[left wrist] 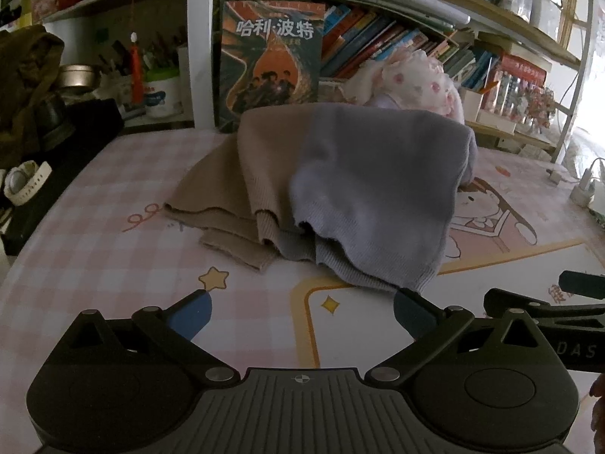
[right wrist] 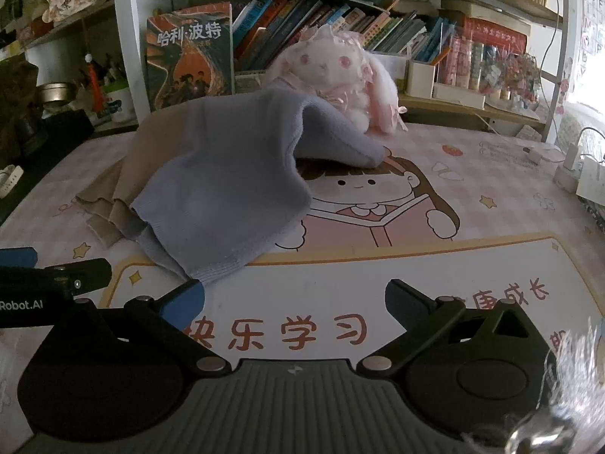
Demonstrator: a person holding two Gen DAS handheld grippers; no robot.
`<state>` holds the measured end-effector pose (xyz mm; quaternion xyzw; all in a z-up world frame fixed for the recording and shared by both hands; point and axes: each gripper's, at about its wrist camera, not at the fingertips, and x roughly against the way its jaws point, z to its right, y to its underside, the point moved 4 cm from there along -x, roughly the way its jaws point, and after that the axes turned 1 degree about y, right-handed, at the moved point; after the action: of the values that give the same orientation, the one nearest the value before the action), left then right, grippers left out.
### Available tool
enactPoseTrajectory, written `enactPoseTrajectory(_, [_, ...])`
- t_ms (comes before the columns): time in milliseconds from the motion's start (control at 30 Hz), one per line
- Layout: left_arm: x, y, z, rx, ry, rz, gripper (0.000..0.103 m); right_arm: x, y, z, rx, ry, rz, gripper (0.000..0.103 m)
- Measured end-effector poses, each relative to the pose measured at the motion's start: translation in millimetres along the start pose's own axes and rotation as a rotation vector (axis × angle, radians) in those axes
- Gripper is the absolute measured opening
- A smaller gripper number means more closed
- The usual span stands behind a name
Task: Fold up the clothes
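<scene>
Step in hand looked like the approach before the first grasp: nothing was picked up yet. Left gripper (left wrist: 302, 312) had its fingers spread wide and empty, hovering over the tabletop (left wrist: 94, 227) just short of the near hem of the grey-blue knit garment (left wrist: 378, 189). Right gripper (right wrist: 295, 299) was the same, fingers fully released, nothing between them, its left blue fingertip just beside the garment's (right wrist: 227, 189) near corner.

The grey-blue garment lay rumpled and humped, draped partly over a beige knit garment (left wrist: 242, 174) that stuck out from under its left side. A plush bunny (right wrist: 332, 72) sat just behind the grey-blue garment, against the bookshelf (right wrist: 340, 26).

Judgement: folding had not started. Next move likely called for each gripper to close on a near hem corner of the grey-blue garment, lift it clear of the beige one and spread it flat. Risk: pinching both layers, or dragging the beige piece along
</scene>
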<state>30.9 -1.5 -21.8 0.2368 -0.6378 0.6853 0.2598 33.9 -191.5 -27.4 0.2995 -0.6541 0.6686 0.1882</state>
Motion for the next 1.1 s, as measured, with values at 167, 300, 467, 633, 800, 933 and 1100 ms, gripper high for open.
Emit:
enactPoseTrajectory(167, [-2.5,2.4,-0.3,-0.001,0.0,0.008,0.103,-0.3,-0.3,-0.8,-0.001,-0.001,-0.001,0.103])
enactPoseTrajectory(300, [-5.5,3.8,-2.5,0.0,0.0,0.006,0.103,-0.7,-0.4,-1.4,-0.002,-0.002,-0.002,0.103])
enactPoseTrajectory(467, [-5.8,4.8,-3.4,0.0,-0.002,0.0,0.103,-1.8,0.6,-3.1,0.005,-0.001,-0.004,0.103])
enactPoseTrajectory(633, [-5.8,4.3,-4.7,0.003,-0.002,-0.007,0.103,-2.7,0.9,-2.7,0.004,-0.001,-0.009,0.103])
enactPoseTrajectory(800, [-6.2,3.3,-4.7,0.004,-0.003,-0.011,0.103,-3.7,0.7,-3.1,0.003,0.0,-0.013,0.103])
enactPoseTrajectory(933, [-5.9,3.0,-5.2,0.005,-0.004,-0.014,0.103,-4.1,0.2,-2.8,0.004,-0.002,-0.016,0.103])
enactPoseTrajectory(1100, [-6.3,1.2,-5.7,0.006,-0.006,-0.019,0.103,-5.0,0.1,-2.7,0.003,0.0,-0.017,0.103])
